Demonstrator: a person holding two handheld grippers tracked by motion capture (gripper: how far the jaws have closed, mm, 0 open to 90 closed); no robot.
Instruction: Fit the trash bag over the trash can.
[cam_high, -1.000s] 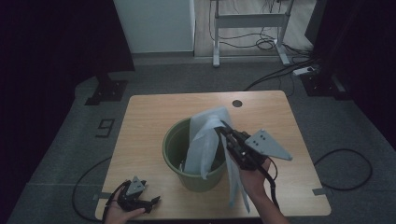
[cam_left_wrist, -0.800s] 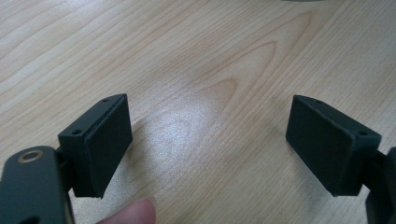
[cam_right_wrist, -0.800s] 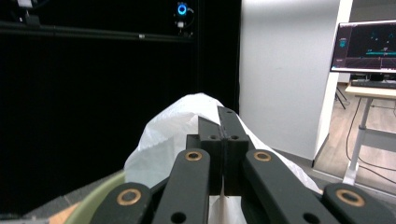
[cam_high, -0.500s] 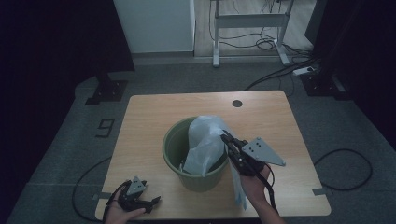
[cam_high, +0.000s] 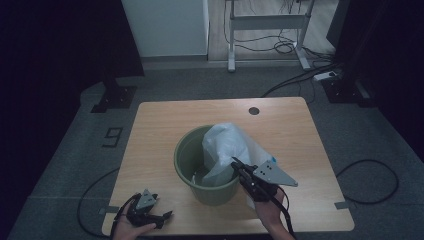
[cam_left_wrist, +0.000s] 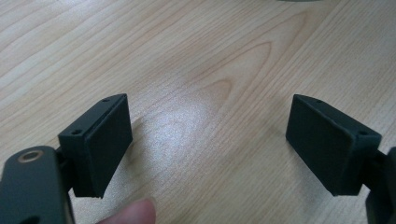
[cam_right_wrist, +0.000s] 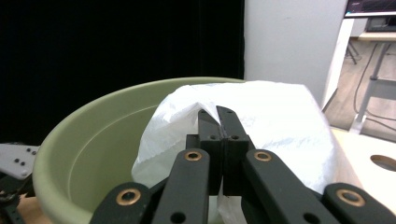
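Observation:
A green bucket (cam_high: 186, 156) stands in the middle of the wooden table (cam_high: 165, 120). A white plastic bag (cam_high: 225, 147) hangs half inside it, draped over the right rim. My right gripper (cam_high: 235, 163) is shut on the bag's edge above the bucket's right rim. In the right gripper view the closed jaws pinch the bag (cam_right_wrist: 275, 121) over the bucket (cam_right_wrist: 88, 140). My left gripper (cam_high: 167, 216) rests at the table's front left corner, held by a hand. Its fingers (cam_left_wrist: 100, 140) stand wide apart over bare wood, nothing between them.
A round cable hole (cam_high: 254, 110) sits near the table's far edge. Cables lie on the floor at both sides of the table. A metal desk frame (cam_high: 265, 22) stands beyond. A fingertip (cam_left_wrist: 133, 212) shows at the bottom of the left gripper view.
My right gripper has sunk with the bag, which now sits lower and bunched in the bucket. The left gripper has stayed in place.

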